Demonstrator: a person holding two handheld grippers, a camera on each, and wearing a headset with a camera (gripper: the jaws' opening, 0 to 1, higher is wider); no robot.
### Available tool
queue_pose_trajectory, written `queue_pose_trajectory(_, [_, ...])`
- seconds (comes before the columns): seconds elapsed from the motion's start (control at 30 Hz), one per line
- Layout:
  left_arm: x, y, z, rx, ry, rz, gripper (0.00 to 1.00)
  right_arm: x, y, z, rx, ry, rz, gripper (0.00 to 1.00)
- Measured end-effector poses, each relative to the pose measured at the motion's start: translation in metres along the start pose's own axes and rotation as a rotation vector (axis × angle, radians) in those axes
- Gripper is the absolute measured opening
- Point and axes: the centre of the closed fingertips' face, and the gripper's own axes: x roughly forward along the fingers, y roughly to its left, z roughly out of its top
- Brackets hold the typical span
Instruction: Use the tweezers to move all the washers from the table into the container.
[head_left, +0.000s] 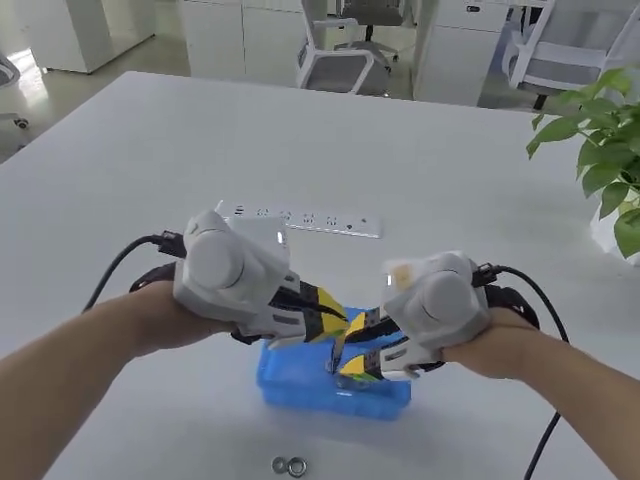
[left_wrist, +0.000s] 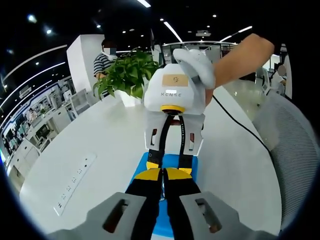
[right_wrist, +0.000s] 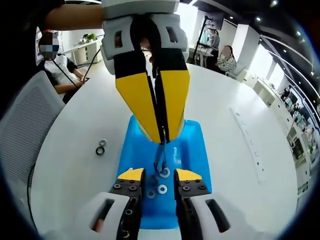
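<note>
A blue container sits near the table's front edge, with both grippers over it. My left gripper reaches in from the left, its yellow-tipped jaws shut on thin metal tweezers that point down into the container. Several washers lie on its floor, one of them right at the tweezer tips. My right gripper faces the left one, open, a jaw on either side of the tweezer tips. Two washers lie on the table in front of the container, also seen as the pair of washers.
A white power strip lies on the white table behind the container. A potted plant stands at the right edge. Office chairs and seated people are beyond the table.
</note>
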Motion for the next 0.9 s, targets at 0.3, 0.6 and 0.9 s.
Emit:
queue_pose_trajectory(0.3, [-0.006,0.002,0.009,0.011,0.009,0.005,0.05,-0.028,-0.003,0.002,0.109,-0.047,-0.085,0.31])
queue_pose_trajectory(0.6, [-0.015,-0.001,0.022,0.012,0.010,0.013,0.05,-0.057,0.000,0.003,0.222,-0.071,-0.170,0.49])
queue_pose_trajectory(0.9, [-0.026,-0.007,0.029,0.015,0.021,0.025,0.05,-0.078,0.013,0.002,0.284,-0.097,-0.234,0.60])
